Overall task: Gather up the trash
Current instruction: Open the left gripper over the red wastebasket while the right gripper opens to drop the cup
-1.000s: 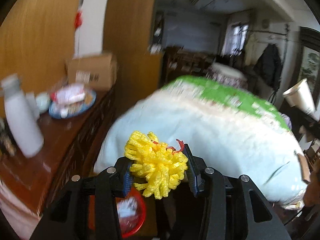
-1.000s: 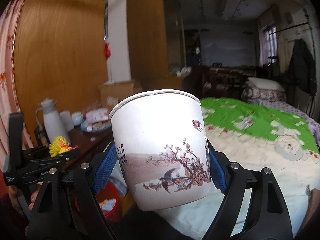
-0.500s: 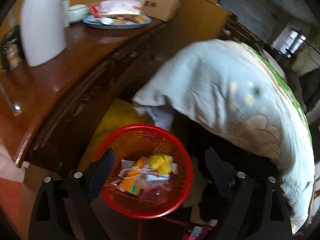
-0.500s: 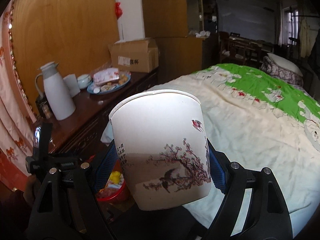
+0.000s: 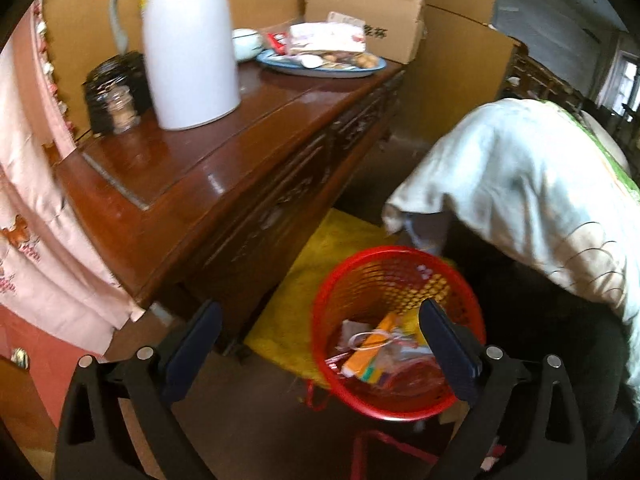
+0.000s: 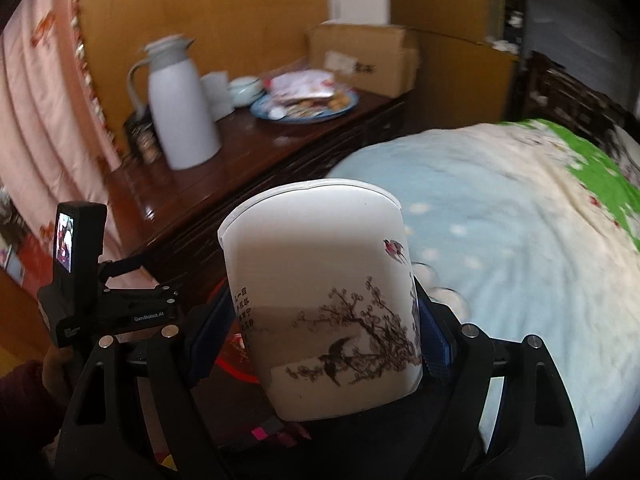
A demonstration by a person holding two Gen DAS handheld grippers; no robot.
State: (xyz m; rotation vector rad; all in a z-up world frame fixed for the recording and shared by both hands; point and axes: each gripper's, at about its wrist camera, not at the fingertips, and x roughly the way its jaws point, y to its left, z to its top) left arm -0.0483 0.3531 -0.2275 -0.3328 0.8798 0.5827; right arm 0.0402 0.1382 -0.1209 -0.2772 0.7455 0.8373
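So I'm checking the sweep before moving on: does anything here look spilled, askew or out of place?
Nothing spilled. The red bin stands upright with its trash inside. The paper cup sits tilted in the right gripper, not yet binned. The left gripper, jaws opening, is empty.

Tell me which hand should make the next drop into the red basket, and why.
Right. Its tongs grip the paper cup, trash not yet binned. The left tongs are opening with nothing between them, above the red basket.
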